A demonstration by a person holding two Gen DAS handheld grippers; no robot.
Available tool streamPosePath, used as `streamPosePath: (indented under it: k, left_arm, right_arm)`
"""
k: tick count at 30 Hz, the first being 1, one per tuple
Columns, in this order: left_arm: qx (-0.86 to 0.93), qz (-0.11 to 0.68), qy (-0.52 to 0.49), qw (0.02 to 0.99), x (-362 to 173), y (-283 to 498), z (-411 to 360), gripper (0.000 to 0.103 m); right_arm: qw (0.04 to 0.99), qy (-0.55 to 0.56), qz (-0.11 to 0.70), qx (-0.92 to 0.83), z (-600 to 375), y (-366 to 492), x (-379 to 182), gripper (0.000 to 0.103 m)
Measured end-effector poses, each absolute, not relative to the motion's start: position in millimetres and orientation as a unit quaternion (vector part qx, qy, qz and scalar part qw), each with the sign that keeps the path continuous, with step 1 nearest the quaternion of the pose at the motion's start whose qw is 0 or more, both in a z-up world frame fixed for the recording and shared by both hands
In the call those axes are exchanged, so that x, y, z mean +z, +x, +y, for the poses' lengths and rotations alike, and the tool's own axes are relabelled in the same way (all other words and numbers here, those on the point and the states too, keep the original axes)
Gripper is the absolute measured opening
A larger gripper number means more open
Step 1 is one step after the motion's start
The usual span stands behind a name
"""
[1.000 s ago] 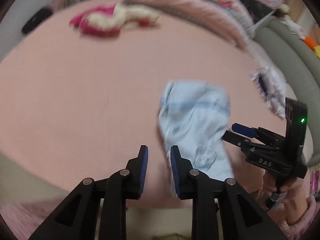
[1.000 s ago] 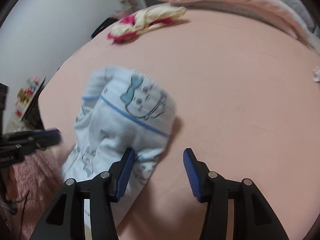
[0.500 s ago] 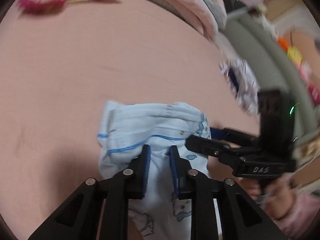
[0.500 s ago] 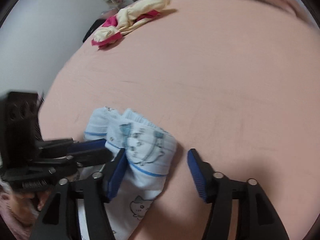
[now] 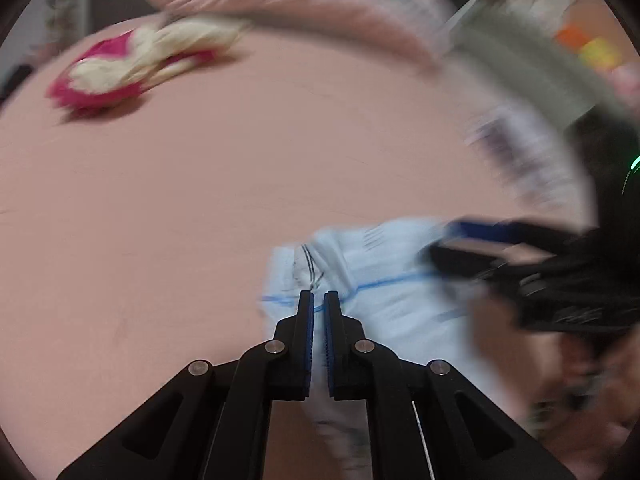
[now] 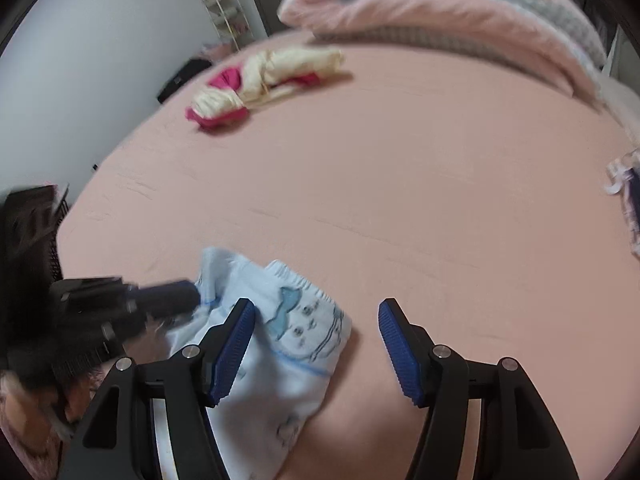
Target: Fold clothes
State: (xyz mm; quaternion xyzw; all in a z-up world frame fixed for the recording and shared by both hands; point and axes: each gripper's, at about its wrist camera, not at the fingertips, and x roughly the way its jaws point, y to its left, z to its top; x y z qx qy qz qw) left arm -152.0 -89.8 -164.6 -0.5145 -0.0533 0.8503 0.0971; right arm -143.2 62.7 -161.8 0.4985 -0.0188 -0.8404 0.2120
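Much of the left wrist view is smeared by motion: the right gripper (image 5: 448,240) at the right edge is a dark blur, and the patterned cloth (image 5: 524,152) above it cannot be read. One pale blue garment (image 6: 280,344) with a cat print lies bunched on the pink bedsheet (image 6: 420,184), its lower part cut off behind the fingers. The left gripper (image 5: 319,300) has its pads nearly pressed together on a fold of that garment — pinching it. The right gripper (image 6: 316,312) stands spread wide, its left finger against the cloth, the right one over bare sheet. Far ahead of both lie one pink-and-cream garment (image 6: 260,80) and, beyond it, one folded quilt (image 6: 440,12).
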Motion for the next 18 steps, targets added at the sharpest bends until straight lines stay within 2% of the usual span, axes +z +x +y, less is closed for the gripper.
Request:
streamPosePath:
  k: [1,2,3,5,9,10,12,14,18]
  left_arm:
    - [0.843,-0.038,-0.534,0.05,-173.7,-155.6,-94.2,0.005]
    - [0.844,-0.069,-0.531,0.041,-174.6,-153.2,-106.4,0.005]
    - [0.844,-0.106,-0.524,0.033,-170.6,-149.9,-119.1,0.005]
    - [0.863,-0.096,-0.495,0.027,-153.4,-140.4,-122.5,0.004]
    - [0.876,-0.104,-0.44,0.168,-128.1,-123.1,-95.1,0.005]
    - [0.872,-0.093,-0.449,0.172,-131.8,-124.1,-84.5,0.005]
    - [0.863,-0.071,-0.467,0.178,-139.5,-126.2,-63.7,0.005]
    - [0.85,-0.045,-0.505,0.14,-162.2,-135.7,-58.0,0.005]
    - [0.848,-0.081,-0.504,0.142,-162.0,-130.7,-67.4,0.005]
  right_arm:
    - [0.211,0.513,-0.027,-0.832,63.2,-151.5,-169.9,0.067]
    - [0.21,0.526,-0.038,-0.823,64.6,-159.2,-177.1,0.07]
    - [0.208,0.533,-0.066,-0.817,72.8,-162.8,-177.0,0.071]
    - [0.195,0.527,-0.099,-0.821,82.9,-163.8,-167.7,0.07]
    - [0.192,0.499,-0.092,-0.84,93.3,-140.7,-145.5,0.071]
    - [0.195,0.502,-0.09,-0.838,93.3,-134.4,-144.5,0.071]
    - [0.201,0.511,-0.059,-0.833,88.9,-117.2,-149.2,0.071]
    - [0.205,0.522,-0.019,-0.828,82.0,-99.9,-156.5,0.07]
    - [0.211,0.559,0.057,-0.8,71.6,-64.9,-189.9,0.071]
